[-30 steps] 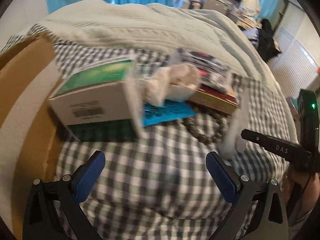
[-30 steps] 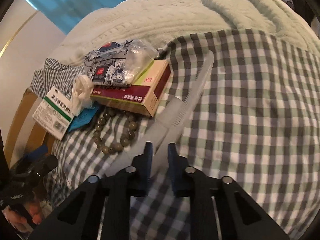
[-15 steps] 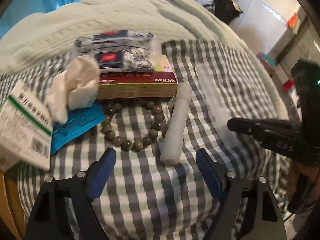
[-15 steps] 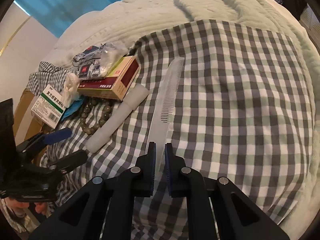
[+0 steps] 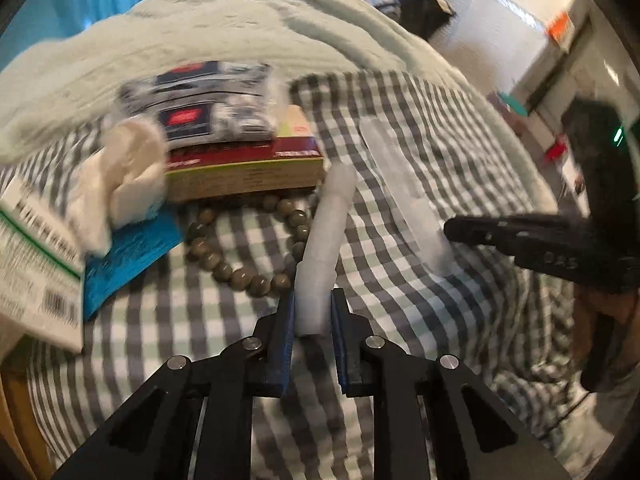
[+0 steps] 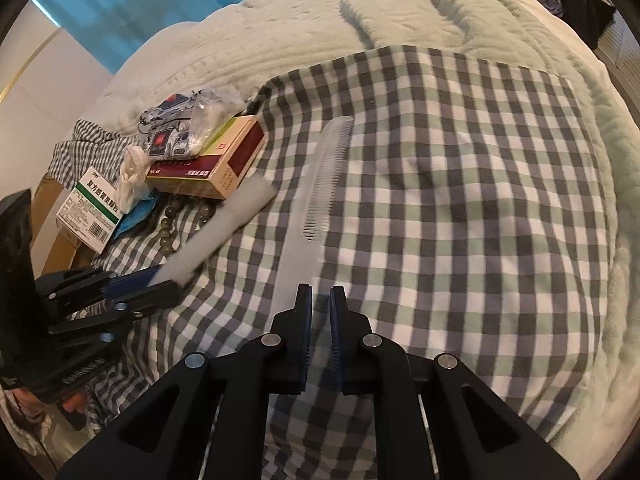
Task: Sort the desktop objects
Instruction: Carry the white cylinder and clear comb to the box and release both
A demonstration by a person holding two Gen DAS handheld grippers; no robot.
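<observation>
My left gripper is shut on the near end of a white foam stick, which lies on the checked cloth beside a bead bracelet; the grip also shows in the right wrist view. My right gripper has its jaws nearly closed, and the clear comb lies on the cloth just ahead and left of it. Whether it still grips the comb's handle I cannot tell.
A red-and-yellow box with a patterned packet on it, a crumpled tissue, a blue sachet and a green-and-white medicine box lie at the cloth's left. A pale green blanket lies behind. A brown carton edge is at the left.
My left gripper has moved forward and shut on the foam stick. The comb has come down onto the cloth to the right, ahead of my right gripper.
</observation>
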